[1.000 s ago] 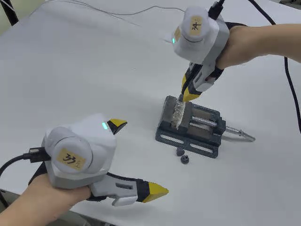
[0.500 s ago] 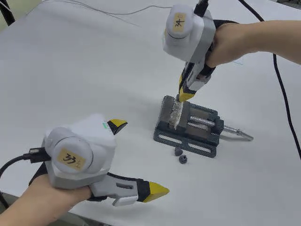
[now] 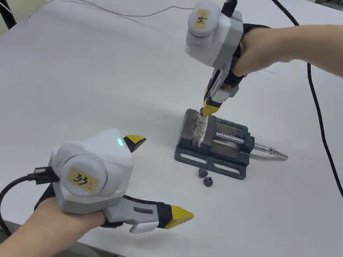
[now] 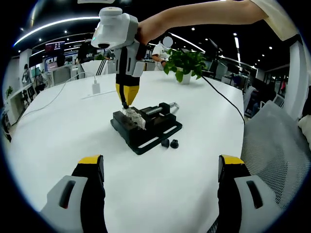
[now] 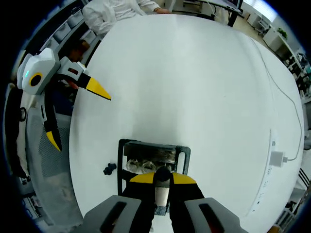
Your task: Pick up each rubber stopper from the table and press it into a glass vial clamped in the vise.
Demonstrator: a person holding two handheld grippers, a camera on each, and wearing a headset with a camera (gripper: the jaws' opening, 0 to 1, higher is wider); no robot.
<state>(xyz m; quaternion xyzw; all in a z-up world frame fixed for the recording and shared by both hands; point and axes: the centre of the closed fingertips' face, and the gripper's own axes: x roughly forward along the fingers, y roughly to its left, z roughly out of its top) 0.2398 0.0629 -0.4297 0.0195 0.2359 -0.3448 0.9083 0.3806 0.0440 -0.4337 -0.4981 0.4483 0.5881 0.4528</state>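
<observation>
A dark vise [image 3: 225,152] on the white table clamps clear glass vials [image 3: 200,128]. My right gripper [image 3: 208,111] points steeply down with its tip right over the vials. In the right gripper view it [image 5: 163,179] is shut on a dark rubber stopper [image 5: 163,172] just above the vials [image 5: 143,166] in the vise [image 5: 127,148]. Two loose stoppers [image 3: 202,173] [image 3: 208,181] lie on the table in front of the vise. My left gripper [image 3: 158,179] hovers open and empty at the near left, well away from the vise [image 4: 146,127].
The vise screw handle [image 3: 270,152] sticks out to the right. A black cable [image 3: 321,123] runs down the table's right side. A thin white cable [image 3: 134,13] lies at the far edge. A potted plant [image 4: 184,63] stands beyond the vise.
The right gripper has tipped more upright, its body swinging left while its tip stays over the vials. The left gripper has held still.
</observation>
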